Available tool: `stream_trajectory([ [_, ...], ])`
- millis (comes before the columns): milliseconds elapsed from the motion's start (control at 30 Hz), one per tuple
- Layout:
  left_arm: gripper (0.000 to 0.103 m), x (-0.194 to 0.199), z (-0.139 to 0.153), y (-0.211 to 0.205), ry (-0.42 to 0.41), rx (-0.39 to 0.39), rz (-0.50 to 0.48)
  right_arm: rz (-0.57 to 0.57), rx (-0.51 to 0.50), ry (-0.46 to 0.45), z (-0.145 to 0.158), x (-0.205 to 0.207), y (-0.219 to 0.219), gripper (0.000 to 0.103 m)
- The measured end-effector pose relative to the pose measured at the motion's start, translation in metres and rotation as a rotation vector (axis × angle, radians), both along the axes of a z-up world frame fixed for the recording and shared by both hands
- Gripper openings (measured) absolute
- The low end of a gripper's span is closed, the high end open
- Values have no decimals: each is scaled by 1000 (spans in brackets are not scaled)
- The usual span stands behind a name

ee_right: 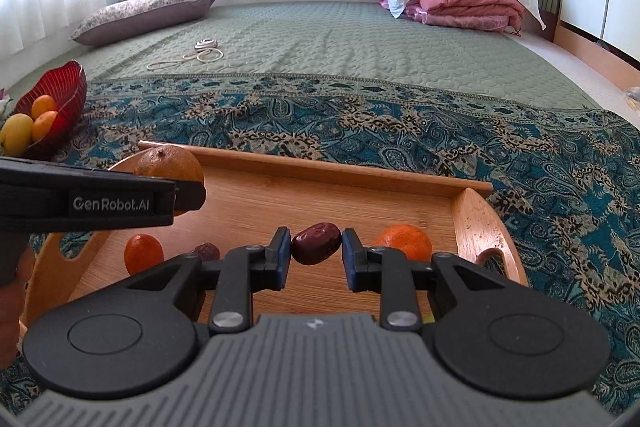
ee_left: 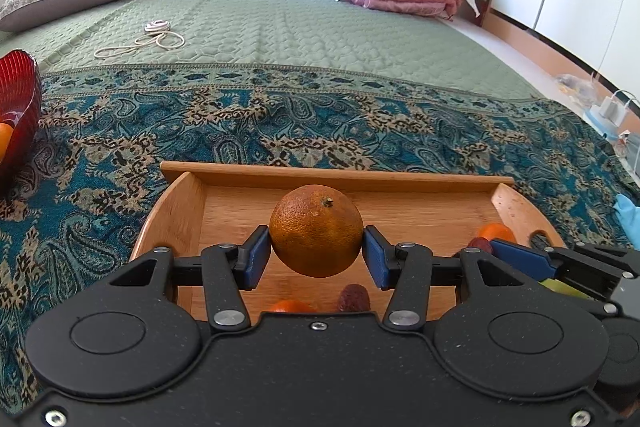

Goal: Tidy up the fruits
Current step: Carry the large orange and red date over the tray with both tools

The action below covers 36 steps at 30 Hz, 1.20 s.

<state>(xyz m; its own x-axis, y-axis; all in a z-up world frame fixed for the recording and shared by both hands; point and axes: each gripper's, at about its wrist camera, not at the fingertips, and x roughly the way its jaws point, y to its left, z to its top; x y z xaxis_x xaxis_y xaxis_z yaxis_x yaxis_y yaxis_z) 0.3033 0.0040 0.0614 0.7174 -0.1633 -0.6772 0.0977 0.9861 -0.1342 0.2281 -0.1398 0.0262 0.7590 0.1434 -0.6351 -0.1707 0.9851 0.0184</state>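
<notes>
The left gripper (ee_left: 316, 251) clamps an orange (ee_left: 316, 230), the right gripper (ee_right: 315, 251) a date (ee_right: 316, 242) (both above the tray (ee_right: 336, 169)); the red bowl (ee_right: 60, 95) lies beyond the tray's left end, nearer the left hand.

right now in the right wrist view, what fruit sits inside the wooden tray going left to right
large orange held by the left gripper → small orange → wrinkled date → red date held by the right gripper → mandarin by the right wall of the wooden tray
</notes>
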Motion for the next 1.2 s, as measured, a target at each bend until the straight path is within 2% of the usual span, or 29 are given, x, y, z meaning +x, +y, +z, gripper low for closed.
stream_trajectory([
  [400,48,16,-15,-1,33,8,13,13,-36,42,-10,11,3,32],
  [1200,48,20,-26,-8,52,29,1,16,-44,86,-22,19,5,32],
])
